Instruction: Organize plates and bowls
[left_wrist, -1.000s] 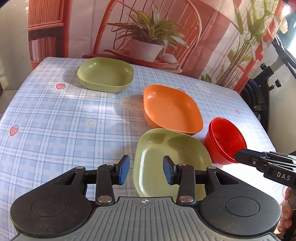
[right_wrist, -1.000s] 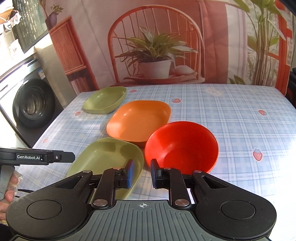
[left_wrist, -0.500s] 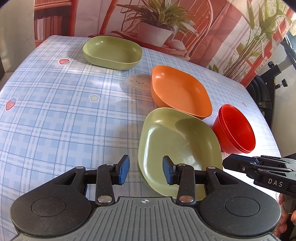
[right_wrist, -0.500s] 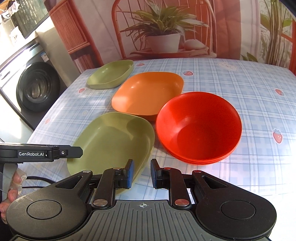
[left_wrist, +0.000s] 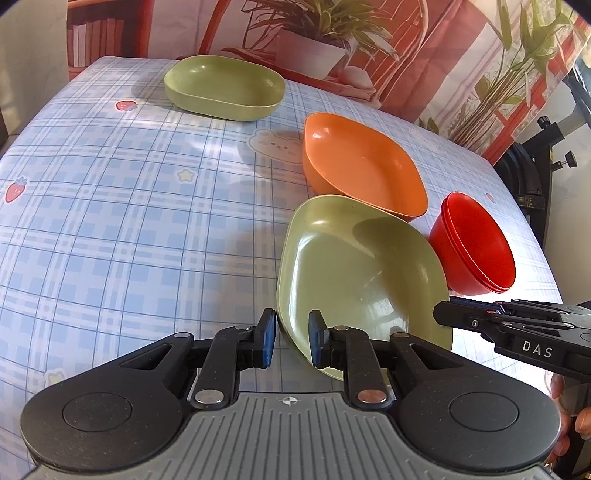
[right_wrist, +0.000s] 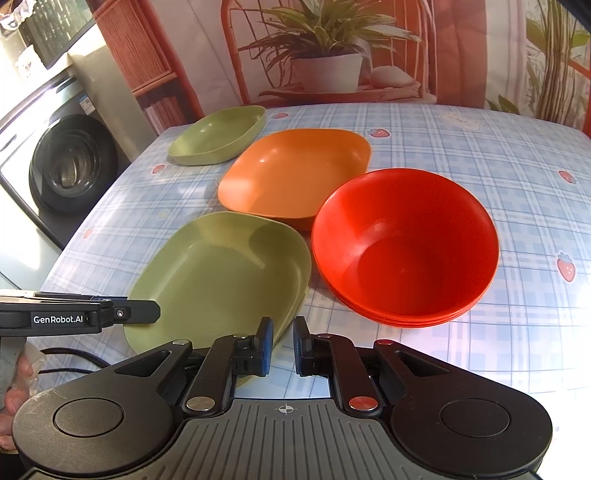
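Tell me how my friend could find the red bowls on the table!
Look at the checked blue tablecloth. Near its front edge, right of the nearer green plate and just before the orange plate, sit the red bowls. They are the only round, deep, red dishes, stacked together.

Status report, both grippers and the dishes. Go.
Left gripper open, straddling near green plate rim. Right gripper open, empty, at that plate's other corner. Orange plate, far green plate, red bowl stack untouched. Nothing blocking.

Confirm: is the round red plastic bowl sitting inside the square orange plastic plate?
No, the round red plastic bowl sits on the tablecloth beside the square orange plastic plate.
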